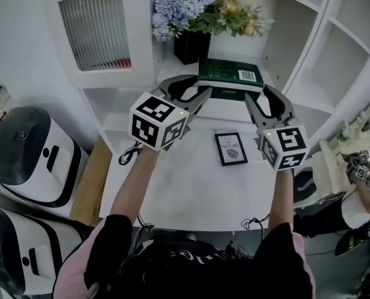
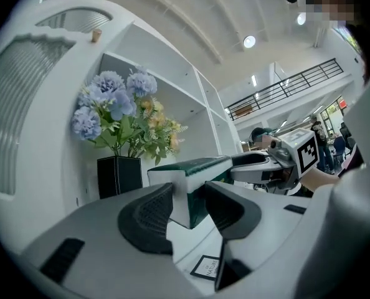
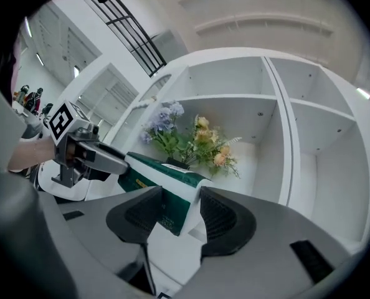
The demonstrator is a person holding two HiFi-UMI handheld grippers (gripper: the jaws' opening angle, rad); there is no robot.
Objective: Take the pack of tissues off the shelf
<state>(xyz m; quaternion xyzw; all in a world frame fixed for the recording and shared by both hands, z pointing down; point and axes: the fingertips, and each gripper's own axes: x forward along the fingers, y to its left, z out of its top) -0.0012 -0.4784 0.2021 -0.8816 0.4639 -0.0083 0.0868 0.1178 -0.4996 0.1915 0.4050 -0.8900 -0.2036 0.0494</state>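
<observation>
The pack of tissues (image 1: pixel 230 78), dark green with white ends, lies level at the front of the white shelf (image 1: pixel 225 109), just before a black vase. My left gripper (image 1: pixel 195 97) is shut on its left end and my right gripper (image 1: pixel 260 102) on its right end. In the left gripper view the pack (image 2: pixel 194 167) sits between the pads of my left gripper (image 2: pixel 188 201), with the right gripper (image 2: pixel 244 162) at its far end. The right gripper view shows the pack's corner (image 3: pixel 169 182) pinched in my right gripper (image 3: pixel 180 207).
A black vase of blue and yellow flowers (image 1: pixel 192 45) stands right behind the pack. A small framed card (image 1: pixel 231 148) lies on the white table (image 1: pixel 185 185) below. A ribbed-glass cabinet door (image 1: pixel 98 27) is at the left, open shelf bays (image 1: pixel 341 61) at the right, white machines (image 1: pixel 29 154) on the floor.
</observation>
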